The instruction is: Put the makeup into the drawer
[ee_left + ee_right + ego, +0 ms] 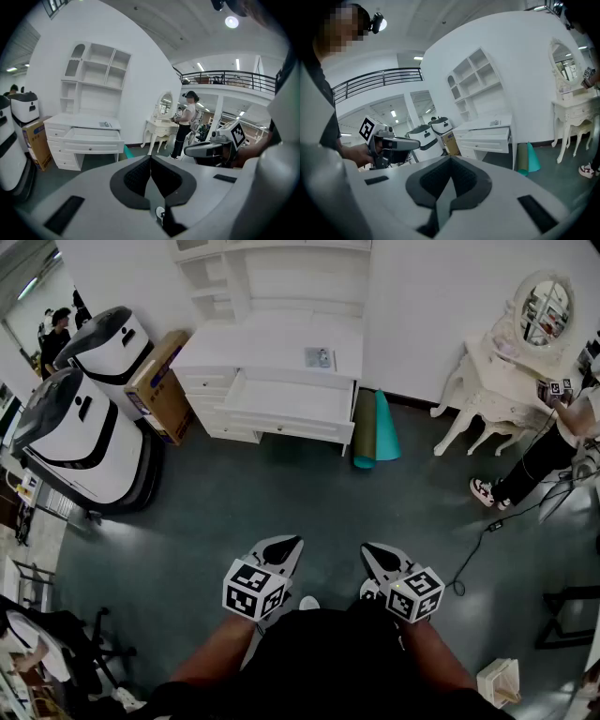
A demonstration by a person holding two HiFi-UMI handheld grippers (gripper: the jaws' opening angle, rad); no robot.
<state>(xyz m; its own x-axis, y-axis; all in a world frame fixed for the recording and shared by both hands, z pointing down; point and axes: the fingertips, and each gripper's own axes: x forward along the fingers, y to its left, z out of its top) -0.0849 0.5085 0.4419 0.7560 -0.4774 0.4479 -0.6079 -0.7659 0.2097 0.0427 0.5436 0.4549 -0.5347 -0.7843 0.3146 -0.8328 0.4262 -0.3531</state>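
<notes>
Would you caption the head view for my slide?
Left hand-held gripper and right hand-held gripper, shut, face white desk, drawer open.

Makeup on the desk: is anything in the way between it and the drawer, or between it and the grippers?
Nothing visible is. The makeup lies on the desk top, just behind the drawer, pulled open. Only floor lies between the desk and the left gripper or right gripper. The rolled mats lean off to its side.

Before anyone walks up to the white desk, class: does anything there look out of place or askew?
The drawer of the desk stands pulled open. A cardboard box sits askew beside the desk, on its left in the head view; two rolled mats lie at its right. Nothing looks spilled.
</notes>
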